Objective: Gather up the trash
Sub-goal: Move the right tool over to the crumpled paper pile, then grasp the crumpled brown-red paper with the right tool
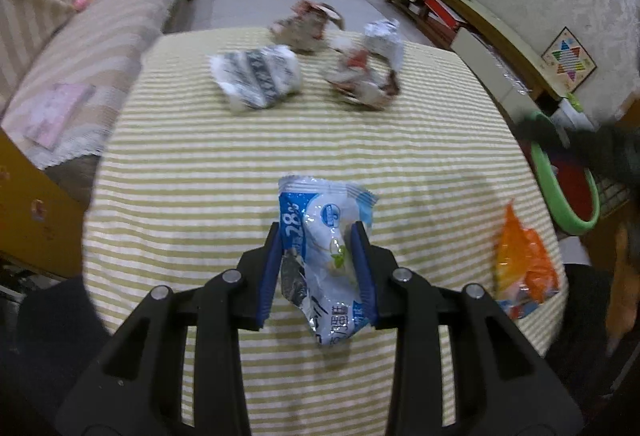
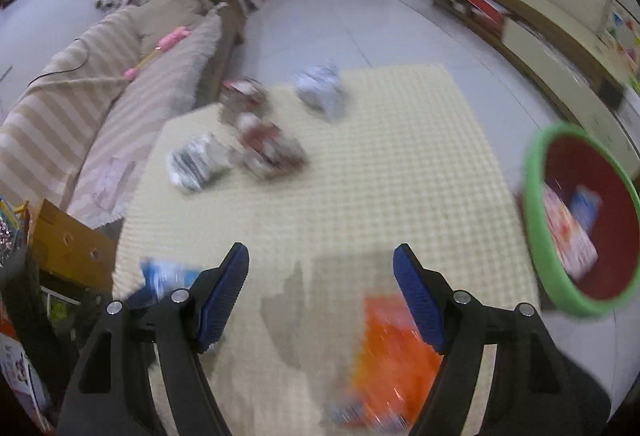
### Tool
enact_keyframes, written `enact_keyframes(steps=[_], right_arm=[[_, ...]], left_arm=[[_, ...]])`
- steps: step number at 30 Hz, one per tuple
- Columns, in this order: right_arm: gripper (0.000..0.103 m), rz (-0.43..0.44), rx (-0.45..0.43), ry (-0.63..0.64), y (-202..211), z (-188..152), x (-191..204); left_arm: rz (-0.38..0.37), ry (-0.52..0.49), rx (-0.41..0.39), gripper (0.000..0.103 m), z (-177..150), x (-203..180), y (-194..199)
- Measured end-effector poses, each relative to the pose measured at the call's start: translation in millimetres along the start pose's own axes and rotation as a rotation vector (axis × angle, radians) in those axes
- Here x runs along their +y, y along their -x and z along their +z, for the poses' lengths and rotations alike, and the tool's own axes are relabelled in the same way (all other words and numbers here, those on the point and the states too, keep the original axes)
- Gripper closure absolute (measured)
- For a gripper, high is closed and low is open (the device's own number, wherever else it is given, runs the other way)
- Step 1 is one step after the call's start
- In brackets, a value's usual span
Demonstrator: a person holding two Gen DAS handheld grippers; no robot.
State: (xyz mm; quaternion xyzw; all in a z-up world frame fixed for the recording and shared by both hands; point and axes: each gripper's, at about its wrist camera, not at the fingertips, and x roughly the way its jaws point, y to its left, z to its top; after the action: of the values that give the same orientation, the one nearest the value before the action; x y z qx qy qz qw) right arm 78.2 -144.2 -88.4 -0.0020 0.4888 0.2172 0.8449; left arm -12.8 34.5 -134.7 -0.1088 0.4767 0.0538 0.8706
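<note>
A striped yellow-green tablecloth (image 1: pixel 280 140) covers the table, its middle bare between the far and near edges. Past the right edge stands a green-rimmed bin (image 2: pixel 538 204); only the right wrist view shows packets lying in its red inside. Three crumpled wrappers (image 1: pixel 256 78) cluster toward the far edge. An orange packet (image 1: pixel 524 260) lies flat near the right edge. The left gripper (image 1: pixel 318 236) is clenched on a glossy blue-white packet (image 1: pixel 324 252); the right gripper (image 2: pixel 322 268) is spread with nothing between its pads, above the orange packet.
</note>
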Motion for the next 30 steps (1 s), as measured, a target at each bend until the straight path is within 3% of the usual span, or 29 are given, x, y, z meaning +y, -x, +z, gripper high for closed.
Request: enact_keyframes(steps=[6,10,19,21,22,23,25,30], right_arm=[[0.026,-0.027,0.050,0.106,-70,57,42],[0.026,-0.070,0.100,0.139,-105,69,55],[0.027,-0.121,0.168,0.210,-155,79,65],[0.041,-0.118,0.164,0.243,-158,76,68],[0.057,-0.130,0.158,0.266,-158,74,70],[0.068,-0.143,0.152,0.283,-157,73,71],[0.079,-0.113,0.148,0.269,-152,73,69],[0.087,-0.031,0.126,0.228,-122,56,63]], left_arm=[[-0.014,0.051,0.000,0.070,-3,23,2],[0.022,0.038,-0.003,0.070,-10,32,0],[0.018,0.078,-0.001,0.070,-10,46,-5],[0.021,0.077,-0.002,0.070,-9,48,-5],[0.018,0.082,-0.001,0.070,-10,48,-5],[0.015,0.086,0.000,0.070,-10,50,-6],[0.013,0.092,0.005,0.070,-9,51,-7],[0.009,0.101,0.004,0.070,-8,53,-8]])
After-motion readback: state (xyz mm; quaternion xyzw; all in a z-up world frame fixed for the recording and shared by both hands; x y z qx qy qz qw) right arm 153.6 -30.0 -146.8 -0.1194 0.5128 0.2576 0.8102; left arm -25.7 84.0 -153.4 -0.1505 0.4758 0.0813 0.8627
